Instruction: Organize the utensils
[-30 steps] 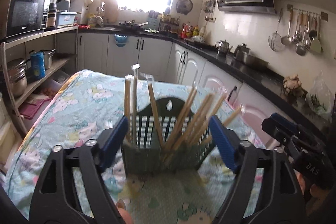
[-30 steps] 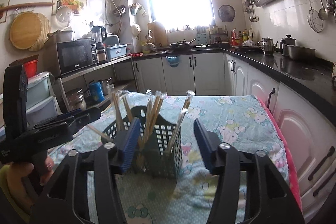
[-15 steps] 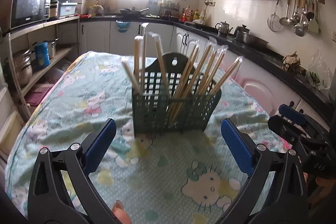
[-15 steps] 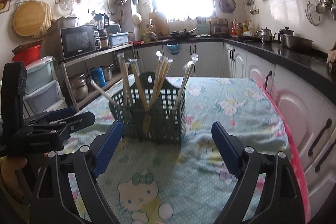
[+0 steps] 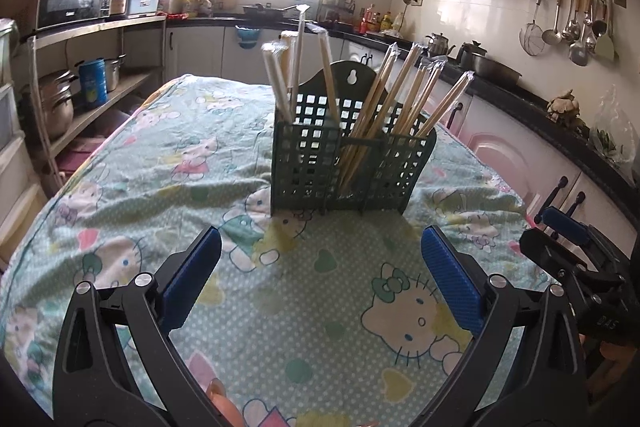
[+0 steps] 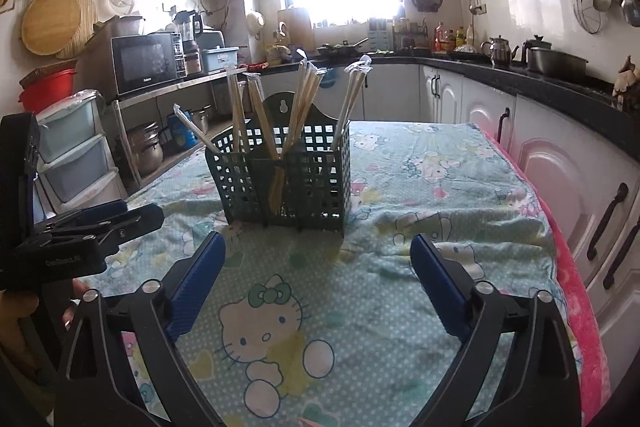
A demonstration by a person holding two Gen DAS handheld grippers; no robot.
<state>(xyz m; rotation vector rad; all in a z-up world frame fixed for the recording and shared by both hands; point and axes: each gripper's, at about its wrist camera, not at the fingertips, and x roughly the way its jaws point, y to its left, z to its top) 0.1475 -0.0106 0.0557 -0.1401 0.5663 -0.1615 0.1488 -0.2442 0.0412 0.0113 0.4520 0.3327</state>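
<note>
Both grippers pull back from the green basket (image 5: 348,163) of wrapped chopsticks (image 5: 384,95), now at twelve o'clock; left gripper (image 5: 320,283) gapes wide and empty, right gripper (image 6: 316,279) opening, empty.

Legible text is sparse. Left gripper (image 6: 86,239) body, seen at the right wrist view's left edge: small white lettering, possibly "CanRobot". Right gripper (image 5: 576,251) body, left wrist view: "DAS". Microwave (image 6: 146,63) brand unreadable.
</note>
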